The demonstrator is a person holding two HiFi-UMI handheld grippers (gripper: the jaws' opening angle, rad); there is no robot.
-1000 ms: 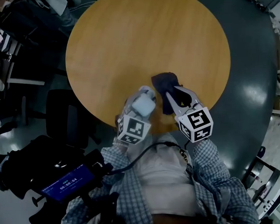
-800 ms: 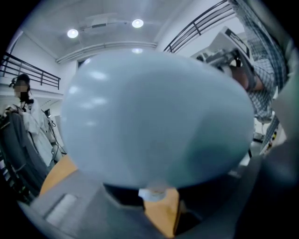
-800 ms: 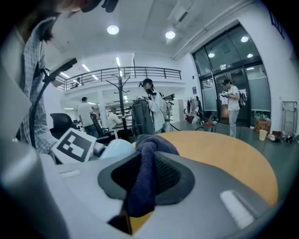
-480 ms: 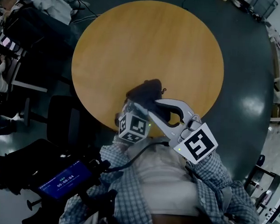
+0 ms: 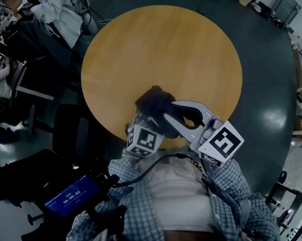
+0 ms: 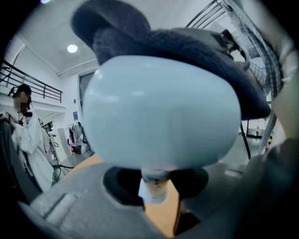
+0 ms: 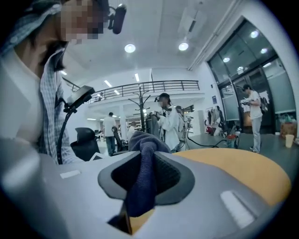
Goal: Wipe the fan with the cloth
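In the left gripper view a small pale fan (image 6: 163,112) fills the frame. My left gripper (image 6: 154,186) is shut on its thin stem. A dark blue cloth (image 6: 187,42) drapes over the fan's top. In the right gripper view my right gripper (image 7: 142,186) is shut on that cloth (image 7: 145,158), which bunches up between the jaws. In the head view both grippers meet above the near edge of the round wooden table (image 5: 163,53). There the cloth (image 5: 154,103) hides the fan, the left gripper (image 5: 143,120) sits under it, and the right gripper (image 5: 167,113) reaches in from the right.
A black office chair (image 5: 71,129) stands left of the table. A dark device with a lit screen (image 5: 72,194) sits at lower left. People in white (image 5: 60,15) are at upper left. A metal rack (image 5: 286,206) is at lower right.
The right gripper lifted the cloth off the table and swung it left onto the fan. The left gripper rose with the fan, which is now covered.
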